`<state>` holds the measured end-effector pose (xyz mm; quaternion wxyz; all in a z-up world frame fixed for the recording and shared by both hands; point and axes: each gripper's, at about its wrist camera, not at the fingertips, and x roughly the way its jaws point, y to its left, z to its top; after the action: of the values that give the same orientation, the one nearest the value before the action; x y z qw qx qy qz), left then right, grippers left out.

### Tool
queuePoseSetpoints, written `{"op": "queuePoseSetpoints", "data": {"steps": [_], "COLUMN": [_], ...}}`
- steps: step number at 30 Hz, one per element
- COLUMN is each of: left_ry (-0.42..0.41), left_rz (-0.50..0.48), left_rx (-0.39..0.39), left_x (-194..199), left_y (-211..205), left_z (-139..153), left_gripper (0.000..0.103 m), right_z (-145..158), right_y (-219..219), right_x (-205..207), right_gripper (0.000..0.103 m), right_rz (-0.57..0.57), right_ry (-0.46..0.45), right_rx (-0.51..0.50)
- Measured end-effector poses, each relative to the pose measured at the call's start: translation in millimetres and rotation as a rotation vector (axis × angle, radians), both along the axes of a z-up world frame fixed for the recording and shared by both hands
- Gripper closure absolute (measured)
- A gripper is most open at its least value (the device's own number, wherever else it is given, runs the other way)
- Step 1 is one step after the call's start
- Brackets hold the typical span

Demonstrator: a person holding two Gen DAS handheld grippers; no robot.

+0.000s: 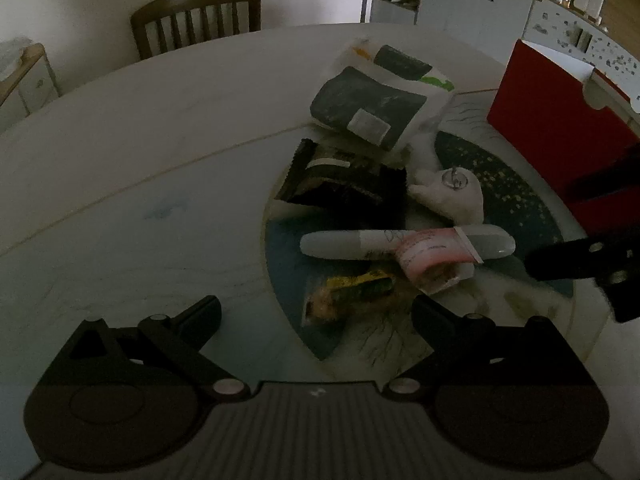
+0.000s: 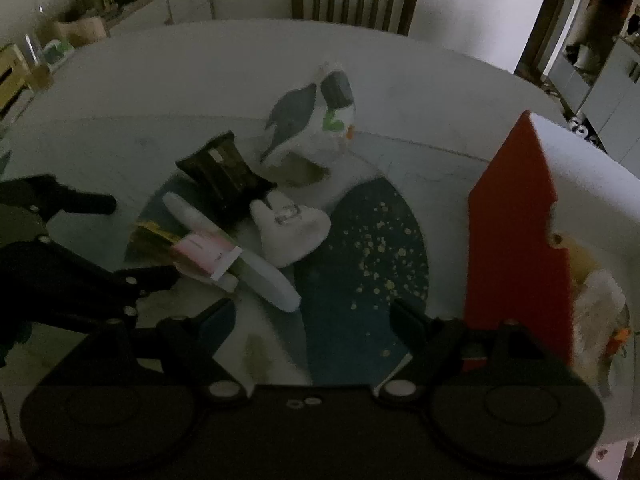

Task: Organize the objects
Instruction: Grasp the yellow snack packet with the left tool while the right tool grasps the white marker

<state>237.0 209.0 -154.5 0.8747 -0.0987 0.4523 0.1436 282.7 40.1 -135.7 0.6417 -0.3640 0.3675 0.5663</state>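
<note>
A heap of small things lies on a round blue and white mat. It holds a long white marker, a pink packet across it, a yellow-green wrapper, a black packet, a white soft toy with a metal ring and a white pouch with dark patches. My left gripper hangs open just before the wrapper. My right gripper is open over the mat, near the marker's end. Neither holds anything.
A red box stands at the right of the mat, with soft items inside it. The round white table stretches left and back. A wooden chair stands behind it. Cabinets line the walls.
</note>
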Motion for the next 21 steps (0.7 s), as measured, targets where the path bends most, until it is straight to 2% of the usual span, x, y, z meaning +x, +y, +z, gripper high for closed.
{"op": "queuePoseSetpoints", "data": {"steps": [10,15,16,18,19,21], "left_ry": [-0.012,-0.026,-0.029,-0.034,-0.036,-0.033], "left_rz": [-0.076,-0.11,-0.113,-0.116,-0.119,-0.129], "left_rx": [0.041,0.052,0.054,0.056,0.056,0.06], "left_x": [5.9,6.0,5.1,4.8,4.8,5.2], "left_y": [-9.3,-13.2,-13.6,-13.9,-14.0,-15.2], "left_z": [-2.3,0.3,1.0,2.2,2.9,3.7], "left_gripper": [0.005,0.02,0.023,0.034,0.036,0.042], "right_z": [-18.1,-21.7,-22.2,-24.0,-25.8,-26.1], "right_y": [19.2,26.3,27.4,29.5,30.8,31.0], "right_x": [5.9,5.7,5.4,4.7,4.4,2.3], "right_gripper": [0.021,0.024,0.027,0.041,0.046,0.048], "right_rz": [0.038,0.064,0.071,0.087,0.093,0.104], "right_ry": [-0.001,0.013,0.016,0.028,0.032,0.026], "right_rx": [-0.029,-0.029,-0.029,-0.034,-0.041,-0.032]}}
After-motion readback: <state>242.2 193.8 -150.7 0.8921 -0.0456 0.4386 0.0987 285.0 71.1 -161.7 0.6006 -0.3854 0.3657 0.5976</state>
